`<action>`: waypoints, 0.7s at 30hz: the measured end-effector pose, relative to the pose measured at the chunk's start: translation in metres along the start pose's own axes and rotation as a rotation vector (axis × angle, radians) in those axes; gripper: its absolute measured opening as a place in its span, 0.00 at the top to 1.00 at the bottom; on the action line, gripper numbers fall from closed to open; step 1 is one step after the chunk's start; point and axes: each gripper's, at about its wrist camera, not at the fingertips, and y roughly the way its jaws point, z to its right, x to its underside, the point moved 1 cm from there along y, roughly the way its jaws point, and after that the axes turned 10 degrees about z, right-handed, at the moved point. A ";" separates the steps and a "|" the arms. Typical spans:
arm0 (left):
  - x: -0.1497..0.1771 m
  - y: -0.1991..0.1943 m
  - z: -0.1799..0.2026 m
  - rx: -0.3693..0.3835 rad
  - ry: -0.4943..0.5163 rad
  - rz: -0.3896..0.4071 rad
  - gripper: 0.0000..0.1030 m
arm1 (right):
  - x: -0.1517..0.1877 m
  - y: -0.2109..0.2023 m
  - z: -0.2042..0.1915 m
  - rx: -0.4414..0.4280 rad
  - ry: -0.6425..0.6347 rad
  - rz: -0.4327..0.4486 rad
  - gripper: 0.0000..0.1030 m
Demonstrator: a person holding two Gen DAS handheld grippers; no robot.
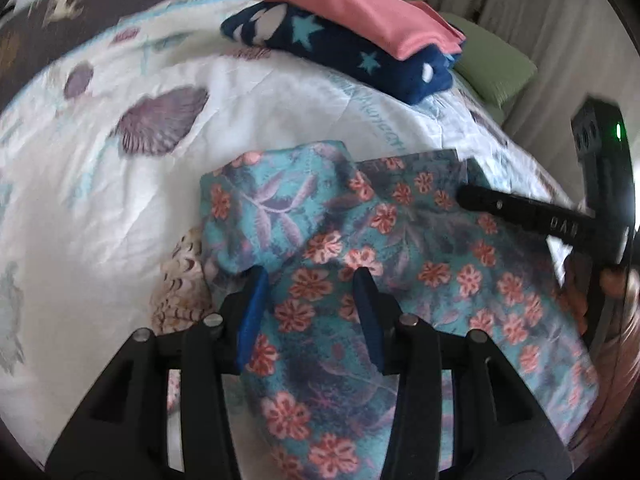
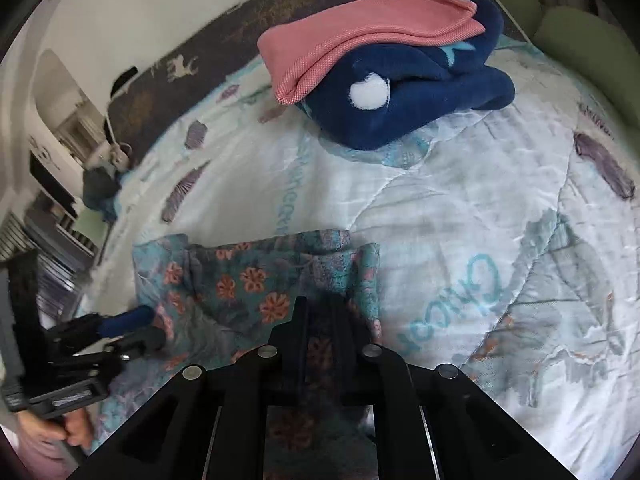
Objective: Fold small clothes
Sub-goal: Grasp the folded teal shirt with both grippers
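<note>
A teal floral garment (image 1: 320,216) lies partly folded on the bed, also seen in the right wrist view (image 2: 240,276). My left gripper (image 1: 311,276) is open just above it, its blue pads (image 1: 252,312) apart with the cloth passing under and between them, not pinched. My right gripper (image 2: 322,304) is shut on the garment's far folded edge, where the cloth bunches around its tips. In the left wrist view the right gripper (image 1: 466,197) rests on the garment's right corner. The left gripper (image 2: 154,325) shows at the garment's left side.
A folded pink garment (image 1: 360,4) sits on a folded navy star fleece (image 1: 340,48) at the far side of the white shell-print bedspread (image 1: 120,200). A green pillow (image 1: 492,72) lies behind the stack. A dark deer-print blanket (image 2: 200,64) borders the bed. A hand (image 2: 76,432) grips the left handle.
</note>
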 end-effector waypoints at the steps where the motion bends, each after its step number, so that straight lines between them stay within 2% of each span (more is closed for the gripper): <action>1: 0.001 0.000 0.003 -0.011 0.026 0.004 0.54 | 0.001 -0.001 0.000 -0.001 -0.001 0.002 0.92; 6: 0.000 -0.005 0.005 -0.025 0.037 0.013 0.53 | 0.002 -0.008 0.001 -0.006 0.012 0.021 0.91; 12: 0.002 -0.025 0.008 -0.057 0.044 0.021 0.53 | 0.006 -0.057 0.006 -0.005 0.063 0.044 0.86; 13: 0.003 -0.029 0.008 -0.064 0.049 0.028 0.51 | 0.008 -0.067 0.009 -0.013 0.072 0.048 0.83; 14: 0.004 -0.034 0.006 -0.069 0.050 0.037 0.49 | 0.009 -0.076 0.014 -0.021 0.083 0.052 0.73; 15: 0.005 -0.040 0.002 -0.073 0.038 0.053 0.43 | 0.013 -0.087 0.022 -0.027 0.098 0.057 0.65; 16: 0.008 -0.044 -0.005 -0.075 0.014 0.064 0.37 | 0.016 -0.094 0.027 -0.025 0.108 0.058 0.44; 17: 0.011 -0.046 -0.014 -0.073 -0.021 0.065 0.36 | 0.019 -0.100 0.032 -0.023 0.118 0.058 0.32; 19: 0.017 -0.045 -0.032 -0.050 -0.110 0.037 0.36 | 0.030 -0.101 0.037 -0.074 0.147 0.010 0.32; 21: 0.023 -0.041 -0.046 0.011 -0.201 -0.001 0.36 | 0.040 -0.091 0.041 -0.185 0.185 -0.073 0.32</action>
